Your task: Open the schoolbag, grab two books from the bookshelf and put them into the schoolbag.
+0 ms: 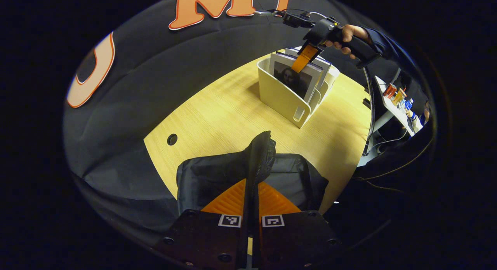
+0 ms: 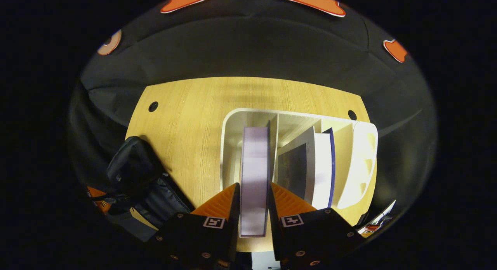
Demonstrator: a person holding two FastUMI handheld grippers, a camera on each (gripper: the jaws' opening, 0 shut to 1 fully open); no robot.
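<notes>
The black schoolbag (image 1: pixel 209 176) lies at the near edge of the wooden table (image 1: pixel 217 114). My left gripper (image 1: pixel 251 184) is shut on a raised strip of the bag's black fabric (image 1: pixel 261 149), holding it up. The white bookshelf (image 1: pixel 279 97) stands farther back with several upright books. A hand holds my right gripper (image 1: pixel 304 60) down over it. In the right gripper view, my right gripper (image 2: pixel 254 188) is shut on a book (image 2: pixel 254 165) standing in the bookshelf's (image 2: pixel 361 157) left compartment. Other books (image 2: pixel 318 169) stand one slot to the right. The schoolbag (image 2: pixel 136 173) sits at the lower left.
The table (image 2: pixel 186 118) has round cable holes (image 1: pixel 172 139) (image 2: pixel 153 106) (image 2: pixel 352 114). Black cloth hangs behind and left of it. Off the table's right side stand a white ledge with small items (image 1: pixel 396 99) and hanging cables (image 1: pixel 371 107).
</notes>
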